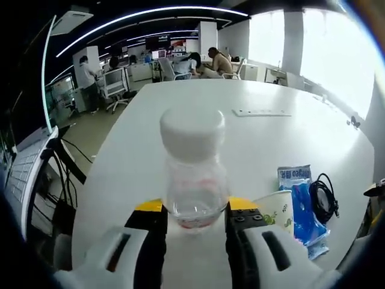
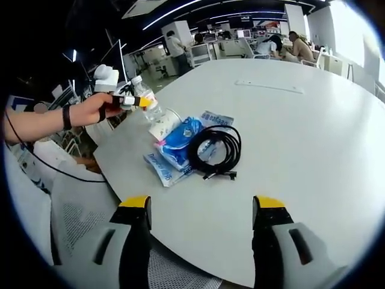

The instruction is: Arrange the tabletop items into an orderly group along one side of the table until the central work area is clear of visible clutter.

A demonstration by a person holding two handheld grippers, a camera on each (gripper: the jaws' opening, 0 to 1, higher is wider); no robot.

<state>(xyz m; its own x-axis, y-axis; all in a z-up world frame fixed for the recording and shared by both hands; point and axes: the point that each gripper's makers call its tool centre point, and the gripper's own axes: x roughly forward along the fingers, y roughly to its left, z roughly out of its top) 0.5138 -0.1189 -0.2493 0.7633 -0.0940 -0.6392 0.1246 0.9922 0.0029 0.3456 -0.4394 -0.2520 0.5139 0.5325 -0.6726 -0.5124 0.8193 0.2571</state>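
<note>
Left claw grips clear bottle over desk edge for grouping by cup; right claw gapes empty.

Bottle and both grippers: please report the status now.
Left gripper shut on bottle, lifted beside paper cup. Right gripper open, over table edge. Blue packets and black cable lie ahead.

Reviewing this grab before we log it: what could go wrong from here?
1. The left gripper pinches the clear bottle low on its body, so the top may tip or slip as it moves.
2. The paper cup stands close beside the bottle; setting down could knock it.
3. The coiled black cable lies on the blue packets, so dragging one could shift the other.
</note>
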